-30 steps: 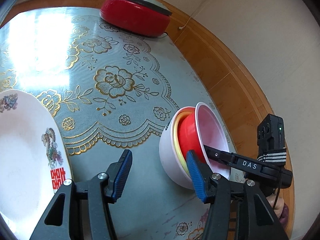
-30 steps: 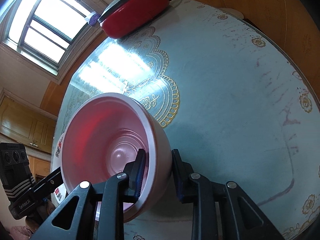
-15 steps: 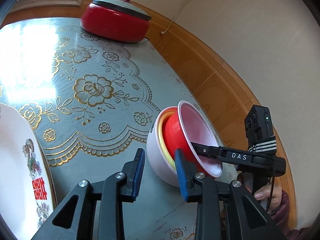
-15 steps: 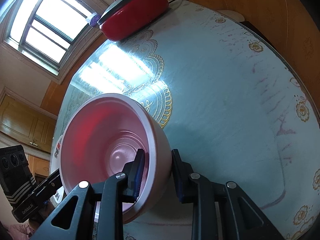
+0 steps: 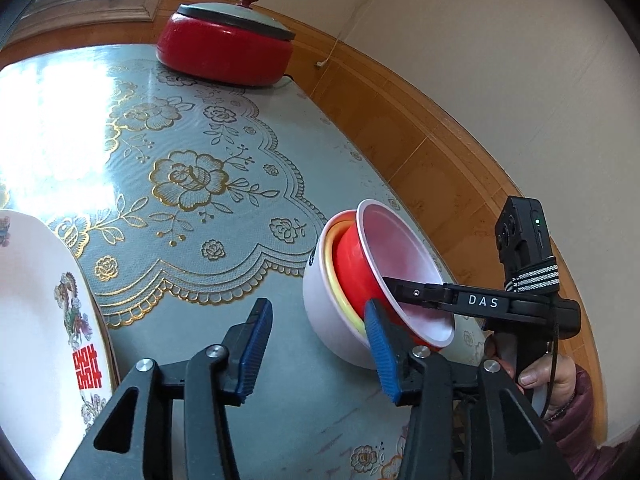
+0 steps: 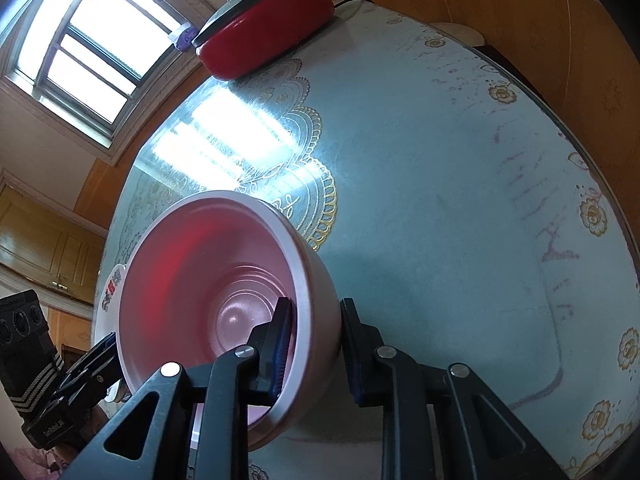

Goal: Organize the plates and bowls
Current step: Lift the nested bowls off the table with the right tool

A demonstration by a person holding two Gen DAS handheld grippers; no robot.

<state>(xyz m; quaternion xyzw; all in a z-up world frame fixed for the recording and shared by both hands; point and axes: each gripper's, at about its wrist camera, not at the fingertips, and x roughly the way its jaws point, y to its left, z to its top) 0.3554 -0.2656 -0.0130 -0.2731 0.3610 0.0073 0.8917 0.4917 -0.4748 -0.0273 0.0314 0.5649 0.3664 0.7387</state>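
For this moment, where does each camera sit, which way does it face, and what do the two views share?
Left wrist view: on the left claw, looking down across the table toward the wall; its jaws are opening, nothing between them; the right claw and the hand holding it show.
Right wrist view: on the right claw, facing the window, pinching the nested bowls' wall; the left claw shows.
Shared: nested bowls, red pot, plate.

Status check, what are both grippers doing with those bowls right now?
Right gripper clamps bowl stack by its rim, tilted. Left gripper opening, nothing between fingers, beside stack. Plate left. Nothing in the way.
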